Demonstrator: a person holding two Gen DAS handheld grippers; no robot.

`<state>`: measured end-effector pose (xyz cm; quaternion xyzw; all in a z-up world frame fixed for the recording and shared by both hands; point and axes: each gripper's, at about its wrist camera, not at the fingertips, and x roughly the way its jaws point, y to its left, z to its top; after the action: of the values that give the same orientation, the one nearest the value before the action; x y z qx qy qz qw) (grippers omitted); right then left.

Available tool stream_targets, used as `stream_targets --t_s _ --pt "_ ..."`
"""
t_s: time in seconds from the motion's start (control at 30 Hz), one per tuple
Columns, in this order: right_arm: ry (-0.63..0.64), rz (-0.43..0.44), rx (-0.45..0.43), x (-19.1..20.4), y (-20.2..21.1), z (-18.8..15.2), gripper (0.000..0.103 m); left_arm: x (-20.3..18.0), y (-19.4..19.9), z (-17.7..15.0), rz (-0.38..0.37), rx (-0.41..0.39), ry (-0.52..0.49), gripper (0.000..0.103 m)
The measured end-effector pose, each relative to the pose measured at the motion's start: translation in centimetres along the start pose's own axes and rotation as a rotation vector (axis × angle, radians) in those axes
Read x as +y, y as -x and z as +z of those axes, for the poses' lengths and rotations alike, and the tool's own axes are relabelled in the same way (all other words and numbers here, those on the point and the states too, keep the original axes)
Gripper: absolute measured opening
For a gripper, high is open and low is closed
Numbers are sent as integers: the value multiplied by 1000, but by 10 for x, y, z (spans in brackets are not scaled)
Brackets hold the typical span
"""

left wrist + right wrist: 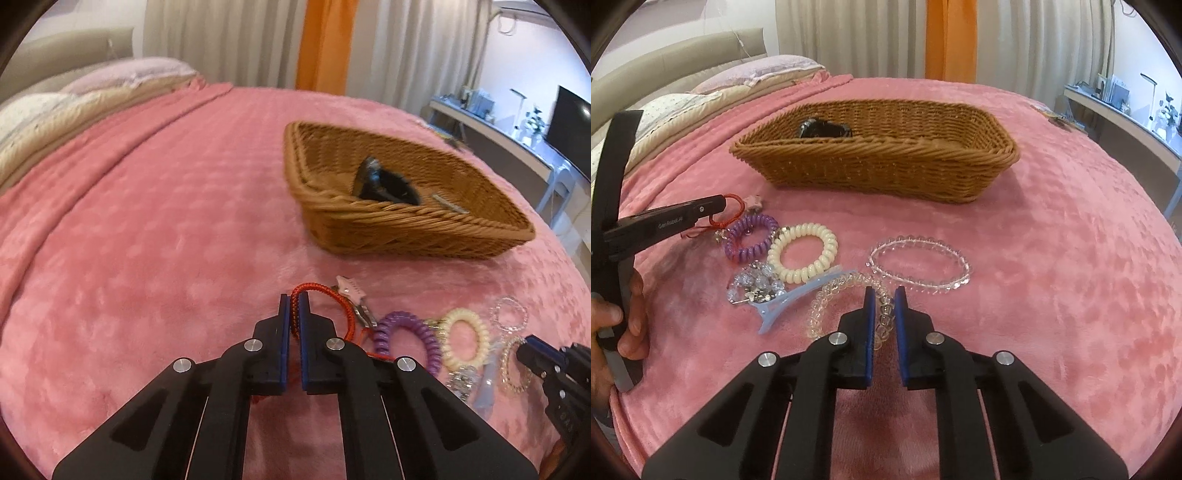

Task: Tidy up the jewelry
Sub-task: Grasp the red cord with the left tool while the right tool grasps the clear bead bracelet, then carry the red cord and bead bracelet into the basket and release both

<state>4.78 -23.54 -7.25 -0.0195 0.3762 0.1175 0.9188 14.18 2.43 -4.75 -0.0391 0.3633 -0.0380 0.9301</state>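
Here, my left gripper point(294, 306) pinches the limp, light red cord bracelet point(325, 295); wicker basket point(406, 236) at one o'clock; right gripper point(884, 299) unclenched.

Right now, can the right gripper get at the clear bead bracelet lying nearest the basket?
Probably yes. The bead bracelet lies flat on the blanket just ahead of the right gripper, nothing over it. But the jaws already straddle a clear coil hair tie.
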Motion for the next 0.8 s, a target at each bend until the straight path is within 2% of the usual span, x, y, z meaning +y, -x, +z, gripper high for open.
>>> stream_targets --t_s 0.13,0.4,0.47,0.6,0.8 --pt "4 -2 -15 1 10 2 9 -13 9 -2 12 -44 -43 2" --pt "22 -6 -59 6 43 9 9 -7 55 -4 -127 -114 25 2" --pt "29 -5 -74 7 53 14 9 -8 67 -2 -185 -120 38 2" --pt "45 -4 -126 8 77 32 9 -14 89 12 -228 -156 21 2" --pt "70 -25 -201 4 98 80 9 -34 121 49 -267 -244 -34 2"
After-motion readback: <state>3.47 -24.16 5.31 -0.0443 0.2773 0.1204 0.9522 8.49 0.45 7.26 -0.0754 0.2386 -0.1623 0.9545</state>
